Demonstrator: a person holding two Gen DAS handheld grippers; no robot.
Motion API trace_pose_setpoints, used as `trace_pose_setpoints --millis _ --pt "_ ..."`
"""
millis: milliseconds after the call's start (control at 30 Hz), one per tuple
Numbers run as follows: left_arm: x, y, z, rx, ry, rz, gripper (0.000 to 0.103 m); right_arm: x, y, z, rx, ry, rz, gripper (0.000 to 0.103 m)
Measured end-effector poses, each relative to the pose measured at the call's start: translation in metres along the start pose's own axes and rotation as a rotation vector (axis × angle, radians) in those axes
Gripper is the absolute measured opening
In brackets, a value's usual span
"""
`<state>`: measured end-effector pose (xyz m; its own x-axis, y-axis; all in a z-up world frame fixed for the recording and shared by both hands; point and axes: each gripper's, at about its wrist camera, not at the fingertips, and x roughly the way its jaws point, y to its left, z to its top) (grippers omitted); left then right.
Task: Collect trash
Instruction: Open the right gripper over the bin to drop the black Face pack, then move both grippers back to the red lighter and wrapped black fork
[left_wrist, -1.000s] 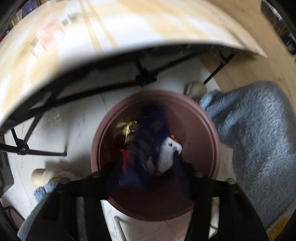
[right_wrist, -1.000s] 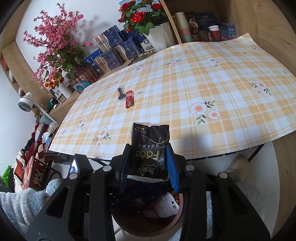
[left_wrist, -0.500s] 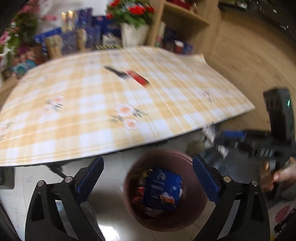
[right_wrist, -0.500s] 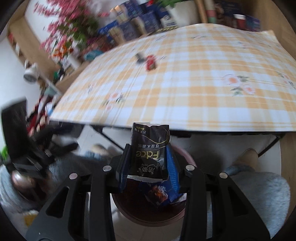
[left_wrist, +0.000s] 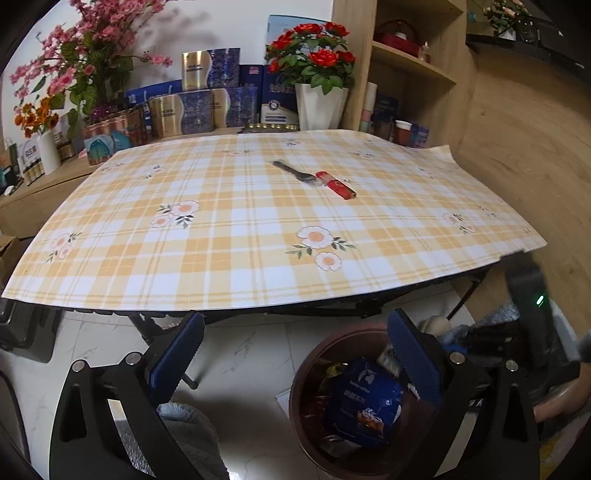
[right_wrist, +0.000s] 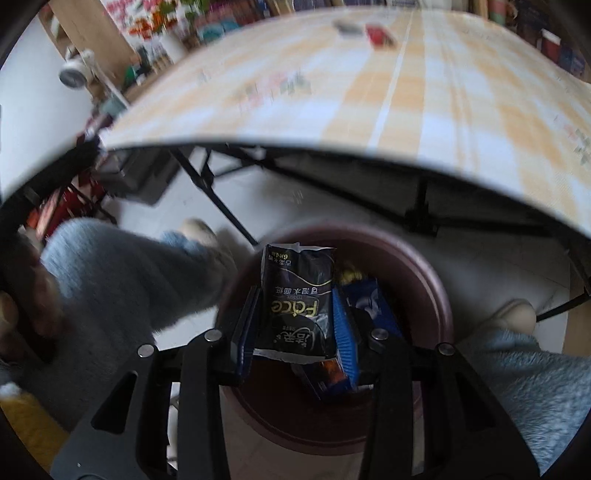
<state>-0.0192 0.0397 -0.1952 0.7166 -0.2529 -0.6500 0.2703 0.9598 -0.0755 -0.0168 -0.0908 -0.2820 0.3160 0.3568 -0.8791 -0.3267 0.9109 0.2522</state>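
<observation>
Since a second ago, my left tongs (left_wrist: 295, 354) are lifting away from the bin (left_wrist: 306, 398) and have just been opening; now they are standing spread wide with nothing between them, facing the checked surface (left_wrist: 229, 236), where a red wrapper (left_wrist: 337, 184) and a dark strip (left_wrist: 293, 171) are lying together near the middle. Meanwhile my right tongs (right_wrist: 295, 325) are dropping from above the surface toward the bin's mouth, pinching the black tissue packet (right_wrist: 297, 302) upright over the rim. Inside the bin I am seeing a blue packet (left_wrist: 364, 406) among other wrappers.
</observation>
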Motion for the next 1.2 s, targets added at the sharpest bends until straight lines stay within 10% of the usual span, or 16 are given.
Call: trace_pose_setpoints --millis 500,733,1200 --pt "0.006 0.003 -0.003 -0.015 0.017 0.012 0.097 0.013 -0.014 -0.003 0.067 0.040 -0.093 0.057" --pt "0.001 0.008 -0.003 -0.043 0.001 0.013 0.097 -0.015 -0.019 0.001 0.094 -0.079 -0.093 0.094" --pt "-0.007 0.008 0.029 -0.032 -0.063 -0.002 0.097 -0.098 -0.032 0.037 0.159 -0.308 -0.067 0.097"
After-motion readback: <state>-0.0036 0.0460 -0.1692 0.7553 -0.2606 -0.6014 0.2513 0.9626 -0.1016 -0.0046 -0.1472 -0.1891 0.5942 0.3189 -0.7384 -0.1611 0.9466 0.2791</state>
